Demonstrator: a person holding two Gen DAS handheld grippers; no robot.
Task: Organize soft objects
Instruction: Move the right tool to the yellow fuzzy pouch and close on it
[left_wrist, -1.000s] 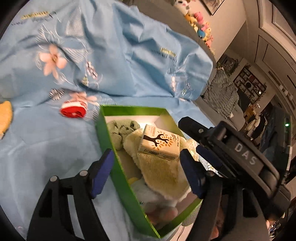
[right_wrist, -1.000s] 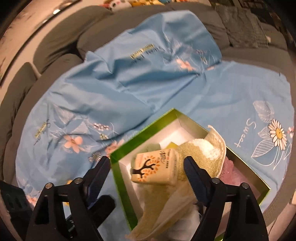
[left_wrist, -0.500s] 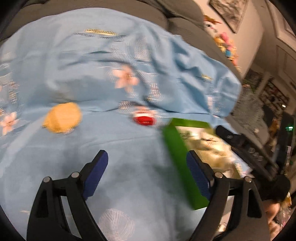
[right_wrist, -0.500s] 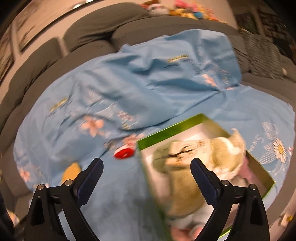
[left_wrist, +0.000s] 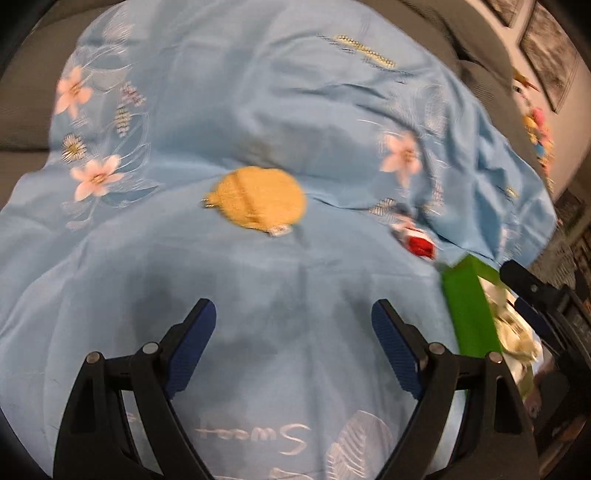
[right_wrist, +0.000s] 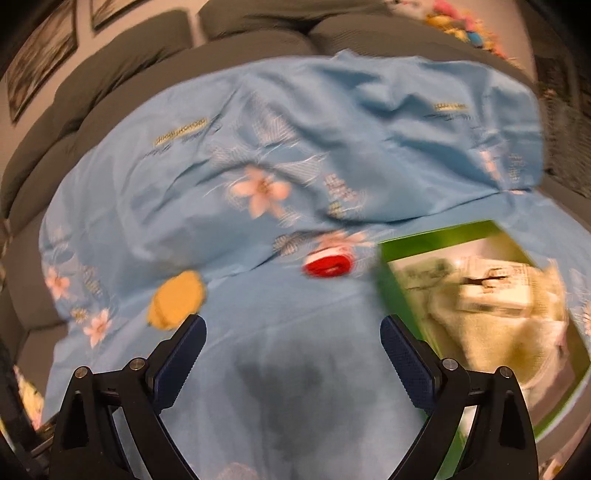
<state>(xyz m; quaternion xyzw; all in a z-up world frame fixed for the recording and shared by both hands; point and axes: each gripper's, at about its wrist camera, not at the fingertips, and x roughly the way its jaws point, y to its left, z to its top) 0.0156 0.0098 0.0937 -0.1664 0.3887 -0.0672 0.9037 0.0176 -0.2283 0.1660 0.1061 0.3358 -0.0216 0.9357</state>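
A yellow plush pouch (left_wrist: 258, 201) lies on the blue flowered sheet (left_wrist: 221, 288), ahead of my open, empty left gripper (left_wrist: 293, 325). It also shows in the right wrist view (right_wrist: 177, 299), left of my open, empty right gripper (right_wrist: 293, 339). A small red and white soft object (right_wrist: 328, 263) lies ahead of the right gripper, and shows in the left wrist view (left_wrist: 419, 242). The green box (right_wrist: 399, 291) at the right holds a cream towel (right_wrist: 491, 328), a printed carton (right_wrist: 491, 288) and other soft items. The box shows at the right edge of the left view (left_wrist: 469, 306).
The sheet covers a grey sofa (right_wrist: 110, 77) with back cushions. Small plush toys (right_wrist: 461, 26) sit on the sofa back. Framed pictures (right_wrist: 37, 62) hang on the wall. The other gripper's body (left_wrist: 543, 306) shows over the box.
Both grippers have swung left, away from above the green box, which now sits at the right of both views. The yellow pouch and red object have come into view. Both stay open.
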